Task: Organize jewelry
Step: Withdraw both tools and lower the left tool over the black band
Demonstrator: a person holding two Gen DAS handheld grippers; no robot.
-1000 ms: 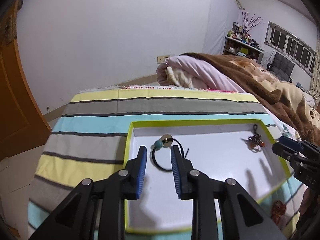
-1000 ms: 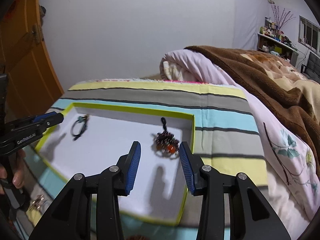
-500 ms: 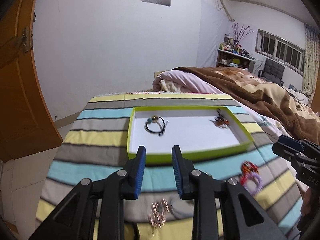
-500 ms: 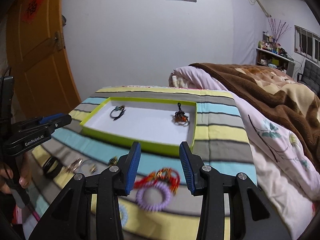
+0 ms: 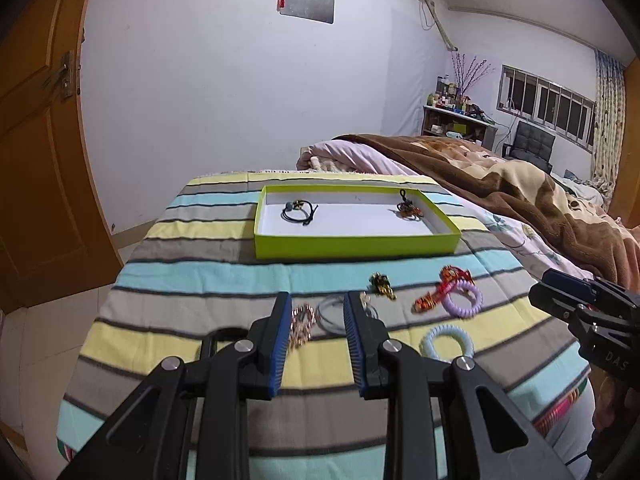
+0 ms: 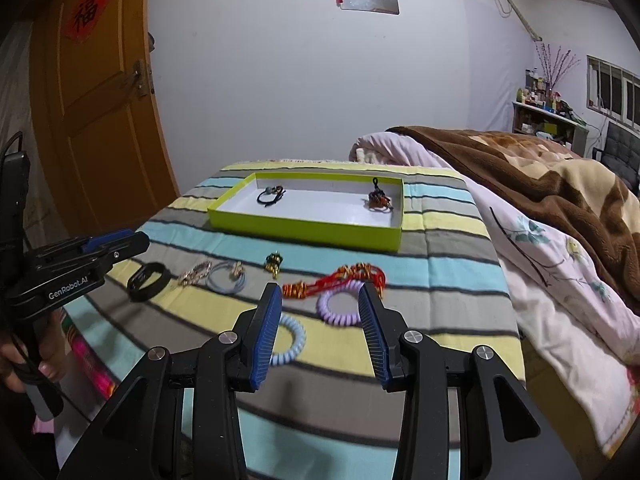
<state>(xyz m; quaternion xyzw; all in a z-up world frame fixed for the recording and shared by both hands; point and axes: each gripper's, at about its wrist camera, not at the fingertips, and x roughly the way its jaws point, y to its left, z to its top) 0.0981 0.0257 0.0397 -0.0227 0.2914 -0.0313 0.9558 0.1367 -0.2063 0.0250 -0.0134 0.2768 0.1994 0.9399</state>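
A lime-green tray with a white floor sits far back on the striped blanket. In it lie a black hair tie with a teal bead and a red-and-black charm. Nearer lie a gold chain, a grey ring, a gold-green charm, a red knotted cord, a purple coil tie, a pale blue coil tie and a black band. My left gripper and right gripper hover above these, both open and empty.
The striped blanket covers the bed end, dropping off at left toward the floor and an orange door. A brown and pink quilt is heaped on the right. A person's hand holds the left gripper's handle.
Both grippers have pulled back from over the tray toward the near end of the blanket. The loose jewelry in front of the tray has come into view beneath them.
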